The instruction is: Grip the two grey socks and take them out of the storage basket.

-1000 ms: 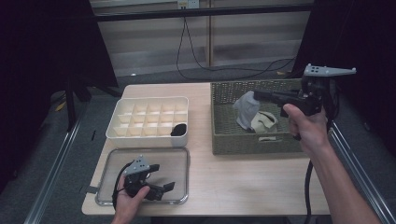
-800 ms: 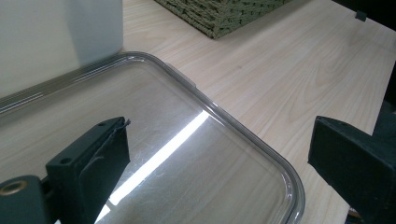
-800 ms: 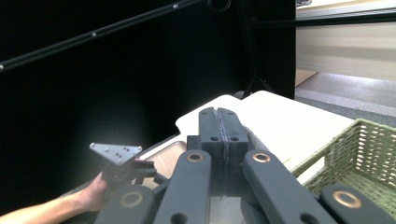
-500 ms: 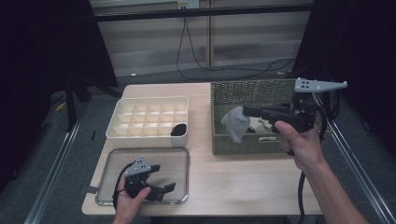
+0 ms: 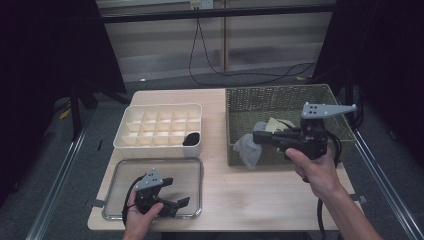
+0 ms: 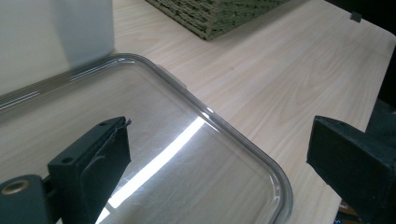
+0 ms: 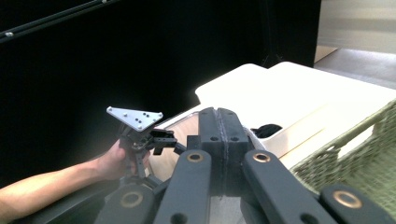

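My right gripper (image 5: 257, 136) points left over the front wall of the wicker basket (image 5: 280, 100). Its jaws are shut on a grey cloth (image 5: 248, 150), which hangs from the tips just outside the basket's front left corner. In the right gripper view the two jaws (image 7: 219, 119) press flat together and hide the cloth. My left gripper (image 5: 172, 200) rests on the clear tray (image 5: 120, 172) at the front left. It stands open with nothing between its fingers (image 6: 102, 154), and bare tray (image 6: 196, 140) shows beneath.
A white compartment box (image 5: 160, 125) stands behind the tray, with a black item (image 5: 192, 138) in its front right cell. A beige cloth (image 5: 277, 124) lies in the basket. Bare tabletop (image 5: 250, 195) lies between the two hands.
My right gripper has moved left and down with the grey cloth, from inside the basket to over its front left corner. The left gripper has stayed on the tray.
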Demonstrator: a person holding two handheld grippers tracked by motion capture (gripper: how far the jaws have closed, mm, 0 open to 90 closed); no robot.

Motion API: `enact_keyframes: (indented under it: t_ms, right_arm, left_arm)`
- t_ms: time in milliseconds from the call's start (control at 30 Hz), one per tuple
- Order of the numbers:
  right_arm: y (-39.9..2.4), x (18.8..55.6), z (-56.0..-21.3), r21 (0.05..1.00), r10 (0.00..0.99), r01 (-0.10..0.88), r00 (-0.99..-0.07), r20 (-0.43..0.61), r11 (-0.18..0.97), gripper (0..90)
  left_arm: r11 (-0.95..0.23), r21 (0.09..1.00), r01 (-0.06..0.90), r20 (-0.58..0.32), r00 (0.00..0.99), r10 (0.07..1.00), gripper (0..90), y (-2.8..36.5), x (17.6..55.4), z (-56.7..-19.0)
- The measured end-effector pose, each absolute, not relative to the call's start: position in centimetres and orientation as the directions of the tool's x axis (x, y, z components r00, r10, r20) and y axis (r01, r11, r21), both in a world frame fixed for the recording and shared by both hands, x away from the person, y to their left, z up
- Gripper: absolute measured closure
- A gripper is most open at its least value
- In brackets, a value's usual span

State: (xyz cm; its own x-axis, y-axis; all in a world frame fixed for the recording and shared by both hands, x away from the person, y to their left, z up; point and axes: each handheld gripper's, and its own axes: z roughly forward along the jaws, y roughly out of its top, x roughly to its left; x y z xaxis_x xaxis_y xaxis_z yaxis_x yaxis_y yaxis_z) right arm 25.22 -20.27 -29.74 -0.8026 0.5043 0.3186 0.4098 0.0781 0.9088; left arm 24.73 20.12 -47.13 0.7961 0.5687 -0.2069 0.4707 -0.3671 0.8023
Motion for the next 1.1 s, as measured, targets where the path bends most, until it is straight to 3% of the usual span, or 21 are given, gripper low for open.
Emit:
enact_keyframes:
  t_ms: [267, 867, 1100]
  right_arm:
    - [-19.1, 24.8, -32.1, 0.894, 0.491, 0.430, -0.810, 0.321, 0.125, 90.0]
    - [-16.3, 25.1, -38.1, 0.838, 0.447, 0.535, -0.780, 0.439, 0.110, 90.0]
    - [-17.6, 25.4, -41.3, 0.799, 0.497, 0.589, -0.733, 0.465, 0.121, 90.0]
  left_arm:
    - [-0.412, 0.791, 0.451, -0.173, 0.812, 0.557, 6.4, 19.2, 24.4, -47.2]
    - [-0.405, 0.787, 0.465, -0.210, 0.820, 0.533, 6.7, 18.6, 24.8, -47.4]
    - [-0.434, 0.773, 0.463, -0.206, 0.830, 0.518, 6.7, 17.6, 25.1, -47.5]
